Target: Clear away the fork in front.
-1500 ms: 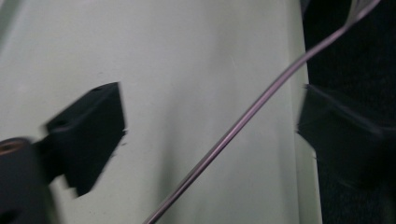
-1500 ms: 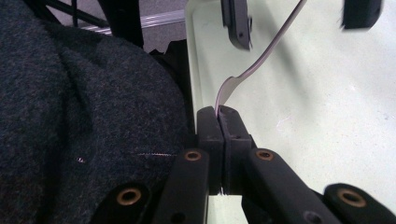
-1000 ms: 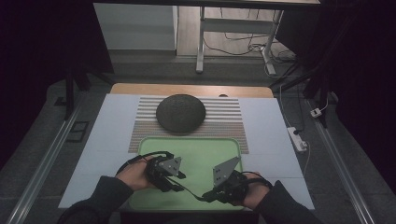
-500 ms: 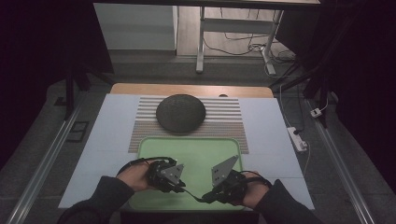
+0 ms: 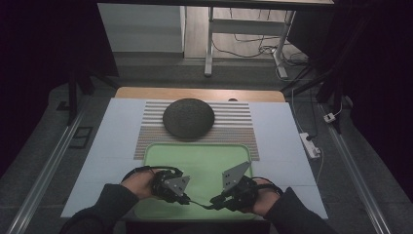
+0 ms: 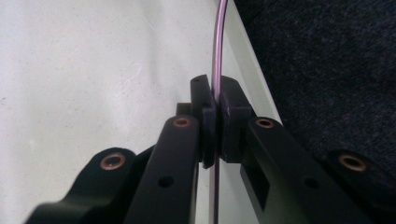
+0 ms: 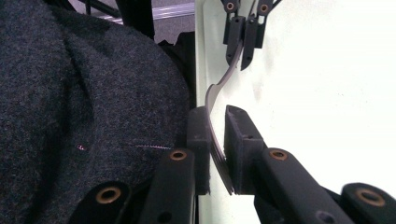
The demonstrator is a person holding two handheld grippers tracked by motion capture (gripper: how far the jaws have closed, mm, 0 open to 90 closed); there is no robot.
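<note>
A thin metal fork [image 5: 199, 204] spans between my two grippers, low over the near edge of a green tray [image 5: 195, 156]. My left gripper [image 5: 186, 199] has just been closing and is shut on the fork's handle [image 6: 218, 46], pads [image 6: 205, 116] pressed against it. My right gripper [image 5: 215, 203] has just been opening. The fork's tine end [image 7: 219, 140] still lies slantwise between its pads [image 7: 238, 135], which stand a little apart. In the right gripper view the left gripper [image 7: 245, 32] pinches the far end of the fork.
A dark round dome [image 5: 188, 117] rests on a striped mat [image 5: 234, 127] beyond the tray. A white power strip [image 5: 310, 145] lies off the table's right side. The person's dark sleeve [image 7: 84, 93] is close beside my right gripper.
Both hands stay at the tray's near edge. The left gripper's jaws have drawn together on the fork's handle.
</note>
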